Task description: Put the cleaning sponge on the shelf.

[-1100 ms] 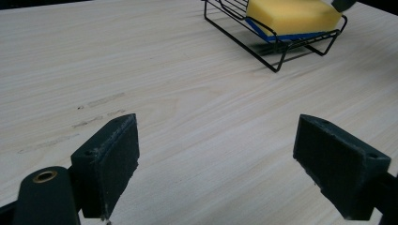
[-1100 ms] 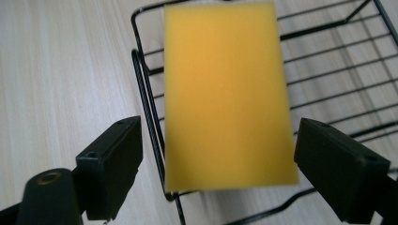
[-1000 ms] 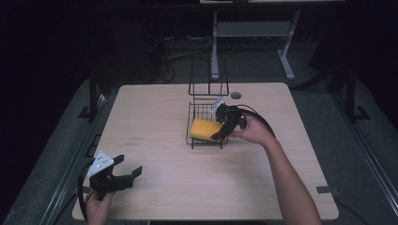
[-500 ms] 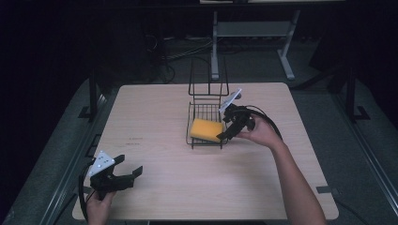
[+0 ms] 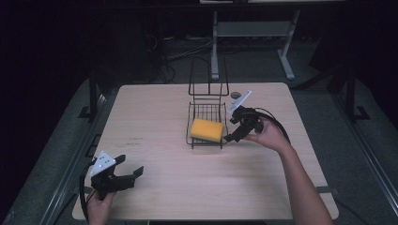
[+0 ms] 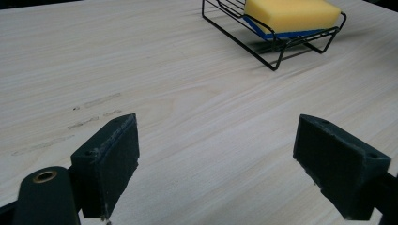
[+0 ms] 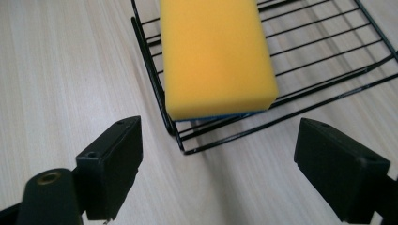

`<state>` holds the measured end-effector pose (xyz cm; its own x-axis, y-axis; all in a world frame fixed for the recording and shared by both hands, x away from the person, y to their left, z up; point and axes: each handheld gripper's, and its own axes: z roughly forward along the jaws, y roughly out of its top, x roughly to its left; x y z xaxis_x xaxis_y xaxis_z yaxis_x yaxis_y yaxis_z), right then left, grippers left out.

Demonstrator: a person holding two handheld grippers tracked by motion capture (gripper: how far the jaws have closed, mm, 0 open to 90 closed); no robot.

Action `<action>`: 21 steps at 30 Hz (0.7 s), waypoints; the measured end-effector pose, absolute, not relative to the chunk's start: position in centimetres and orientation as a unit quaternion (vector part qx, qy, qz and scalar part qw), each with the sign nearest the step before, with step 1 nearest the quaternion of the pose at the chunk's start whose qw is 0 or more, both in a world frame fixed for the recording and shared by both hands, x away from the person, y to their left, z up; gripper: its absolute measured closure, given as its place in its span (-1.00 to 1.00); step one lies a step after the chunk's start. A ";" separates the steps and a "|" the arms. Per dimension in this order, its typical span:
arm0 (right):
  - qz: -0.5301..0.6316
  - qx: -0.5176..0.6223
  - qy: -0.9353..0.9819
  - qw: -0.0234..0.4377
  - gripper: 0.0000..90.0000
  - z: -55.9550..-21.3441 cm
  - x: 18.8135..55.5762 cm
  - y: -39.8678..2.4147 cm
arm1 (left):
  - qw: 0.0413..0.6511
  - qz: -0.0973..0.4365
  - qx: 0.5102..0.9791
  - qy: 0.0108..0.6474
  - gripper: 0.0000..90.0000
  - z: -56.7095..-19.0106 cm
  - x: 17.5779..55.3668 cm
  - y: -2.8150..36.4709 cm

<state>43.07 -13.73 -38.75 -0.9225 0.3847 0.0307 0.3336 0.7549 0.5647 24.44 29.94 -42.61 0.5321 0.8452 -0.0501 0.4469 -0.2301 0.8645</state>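
The right claw (image 5: pixel 233 134) is held out from the person's right hand (image 5: pixel 267 136) at about three o'clock of the black wire rack (image 5: pixel 205 123), just beside its edge, tilted down toward it with the forearm stretched across the light wooden worktop (image 5: pixel 187 187). Its jaws stand wide apart and grip nothing; in the right gripper view they bracket the rack's near corner without touching it. The left claw (image 5: pixel 126 176) rests low near the worktop's seven o'clock corner, well apart from the rack, likewise spread wide and empty, aimed toward the rack.

The yellow rectangular sponge (image 7: pixel 213 56) with a thin blue underside lies flat in the rack's tray, toward the tray's near end, its top smooth and undented. The rack's tall wire back rises at twelve o'clock.
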 end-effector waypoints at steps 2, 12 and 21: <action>0.289 0.196 0.936 0.042 -0.66 -38.9 42.9 -14.0 | 0.448 0.223 0.752 0.430 -0.69 -42.6 24.4 29.9; 0.292 0.203 0.934 0.048 -0.66 -39.1 42.0 -15.4 | 0.447 0.223 0.753 0.428 -0.69 -42.6 24.5 29.7; 0.293 0.213 0.931 0.047 -0.66 -39.6 41.0 -16.8 | 0.445 0.222 0.756 0.426 -0.69 -42.6 24.5 29.6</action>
<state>41.03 -16.79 -39.59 -0.9047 0.4244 0.0367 0.3688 0.7374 0.5659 24.47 29.60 -42.63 0.5382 0.8417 -0.0431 0.4465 -0.2413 0.8616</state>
